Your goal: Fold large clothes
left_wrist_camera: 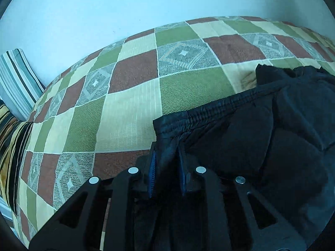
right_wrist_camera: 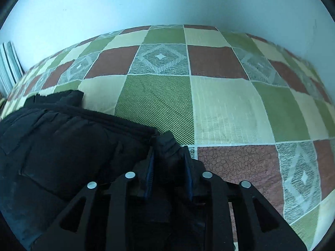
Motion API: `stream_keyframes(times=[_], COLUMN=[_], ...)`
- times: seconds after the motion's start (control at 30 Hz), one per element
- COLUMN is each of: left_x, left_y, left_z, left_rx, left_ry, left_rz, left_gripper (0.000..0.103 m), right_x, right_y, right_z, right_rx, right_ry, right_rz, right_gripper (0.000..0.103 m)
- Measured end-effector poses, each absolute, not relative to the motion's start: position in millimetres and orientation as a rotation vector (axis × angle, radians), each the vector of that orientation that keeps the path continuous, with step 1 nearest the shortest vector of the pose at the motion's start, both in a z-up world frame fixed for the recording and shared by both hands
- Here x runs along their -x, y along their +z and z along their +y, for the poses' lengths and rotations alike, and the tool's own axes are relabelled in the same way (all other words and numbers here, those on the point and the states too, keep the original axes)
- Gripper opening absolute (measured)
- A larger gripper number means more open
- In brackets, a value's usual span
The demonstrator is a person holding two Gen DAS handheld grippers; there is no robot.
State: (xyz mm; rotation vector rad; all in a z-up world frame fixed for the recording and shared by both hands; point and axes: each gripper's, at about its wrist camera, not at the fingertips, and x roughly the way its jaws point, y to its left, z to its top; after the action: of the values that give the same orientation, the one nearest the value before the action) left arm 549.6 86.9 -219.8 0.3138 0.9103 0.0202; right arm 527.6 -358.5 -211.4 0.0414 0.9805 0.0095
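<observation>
A black padded jacket (left_wrist_camera: 251, 136) lies on a checked bedspread (left_wrist_camera: 129, 108), its gathered hem running along the near side. My left gripper (left_wrist_camera: 167, 146) is shut on the hem's left corner, and dark cloth fills the gap between the blue pads (left_wrist_camera: 153, 163). In the right wrist view the same jacket (right_wrist_camera: 62, 136) spreads to the left over the bedspread (right_wrist_camera: 226, 104). My right gripper (right_wrist_camera: 168, 146) is shut on the jacket's right corner, a fold of cloth bunched between its pads (right_wrist_camera: 188, 167). Both grippers point steeply down, low over the bed.
A pale wall (left_wrist_camera: 104, 10) borders the bed at the back. A striped pillow (left_wrist_camera: 18, 79) leans against it at the left, with a dark yellow-striped cushion (left_wrist_camera: 10, 142) below it. The pillow's edge (right_wrist_camera: 8, 67) also shows in the right wrist view.
</observation>
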Motion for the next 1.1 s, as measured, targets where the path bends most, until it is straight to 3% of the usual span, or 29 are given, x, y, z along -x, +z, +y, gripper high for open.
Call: stream_keyframes(times=[0.07, 0.13, 0.2, 0.27, 0.43, 0.67, 0.97, 1.1], left_x=[-549.2, -545.8, -539.5, -526.3, -486.0, -452.1, -473.9, -482.6], left_y=[-215.7, -206.1, -197.0, -180.9, -130.3, -102.5, -187.5, -209.2], left_z=[86.8, 91.9, 99.5, 107.6, 90.7, 4.6, -34.1, -24.6], left_rx=[-0.314, -0.308, -0.28, -0.238, -0.195, -0.134, -0.19, -0.128], left_ry=[0.023, 0.053, 0.081, 0.108, 0.129, -0.025, 0.066, 0.063], left_rz=[0.91, 0.906, 0.908, 0.889, 0.775, 0.692, 0.821, 0.847], left_gripper=[0.024, 0.038, 0.063, 0.074, 0.091, 0.101, 0.101, 0.101], right_x=[-526.9, -524.0, -518.0, -506.8, -475.5, -469.0, -481.3, -487.1], right_y=[-207.9, -201.8, -191.8, -174.0, -123.5, -115.0, -177.3, -205.2], right_z=[-359.8, -362.6, -367.0, -367.2, -331.3, -241.0, -199.7, -201.8], right_rx=[-0.049, -0.057, -0.068, -0.085, -0.117, -0.142, -0.037, -0.037], right_ry=[0.008, -0.009, -0.057, -0.099, -0.096, -0.006, -0.079, -0.093], right_rz=[0.983, 0.983, 0.976, 0.938, 0.825, 0.806, 0.877, 0.897], right_gripper=[0.031, 0.045, 0.055, 0.058, 0.071, 0.075, 0.075, 0.082])
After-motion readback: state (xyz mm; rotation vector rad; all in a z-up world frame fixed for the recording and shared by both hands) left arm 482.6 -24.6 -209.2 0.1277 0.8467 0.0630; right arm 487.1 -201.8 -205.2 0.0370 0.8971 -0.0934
